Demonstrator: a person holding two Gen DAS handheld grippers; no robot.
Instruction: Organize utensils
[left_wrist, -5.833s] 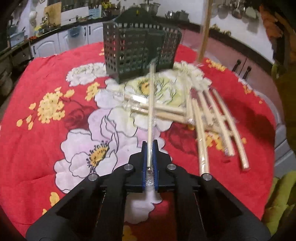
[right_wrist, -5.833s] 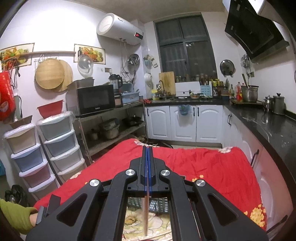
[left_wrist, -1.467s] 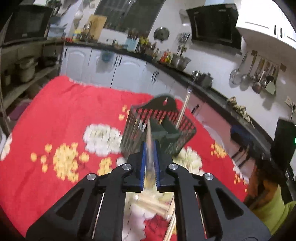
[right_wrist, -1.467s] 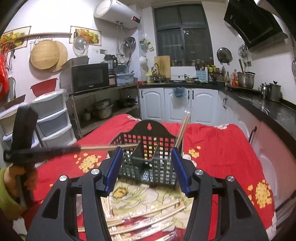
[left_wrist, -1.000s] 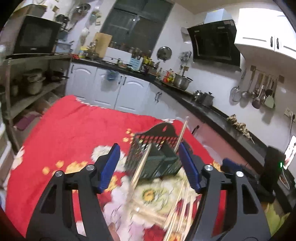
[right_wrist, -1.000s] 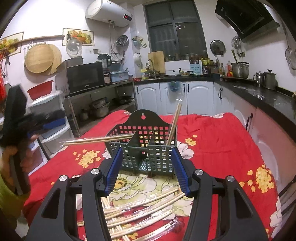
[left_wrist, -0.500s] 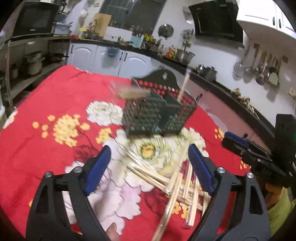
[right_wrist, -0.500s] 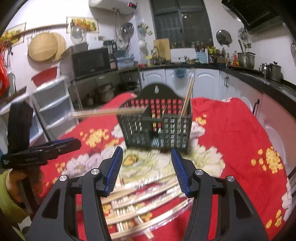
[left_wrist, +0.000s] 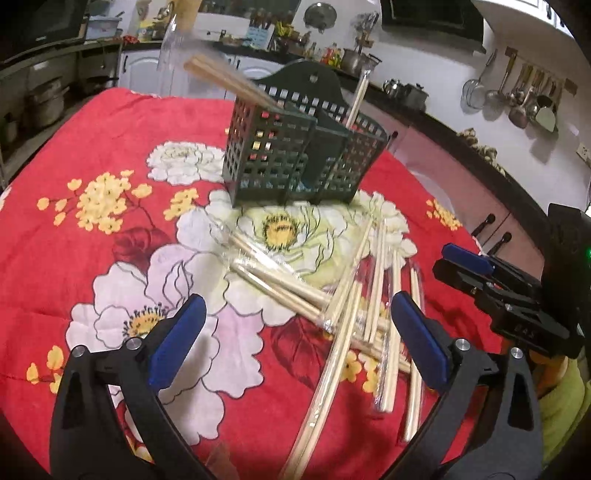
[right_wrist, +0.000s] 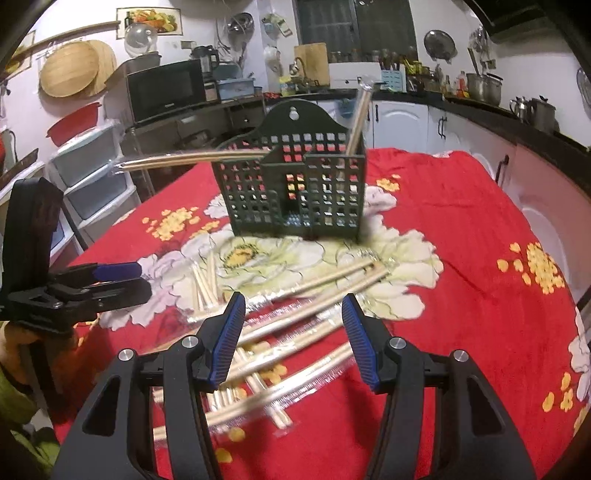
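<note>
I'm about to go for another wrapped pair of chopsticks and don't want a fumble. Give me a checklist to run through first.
1. Left gripper empty, jaws just opened wide: ok.
2. Right gripper open, empty: ok.
3. Green basket upright: ok.
4. Pair in left compartment fully dropped in: not ok, it sticks out sideways over the rim.
5. Pair in right compartment standing: ok.
6. Single pair free in the pile: cannot tell, they overlap.

The left gripper (left_wrist: 295, 339), jaws just opened wide and empty, hangs over wrapped chopsticks (left_wrist: 354, 295) heaped mid-table on a red floral cloth (left_wrist: 55, 258). Behind them stands a dark basket (left_wrist: 295, 162); one blurred pair (left_wrist: 225, 79) tilts over its left rim, another (left_wrist: 356, 99) stands at its right. The right gripper (left_wrist: 480, 269) shows at the right edge.
</note>
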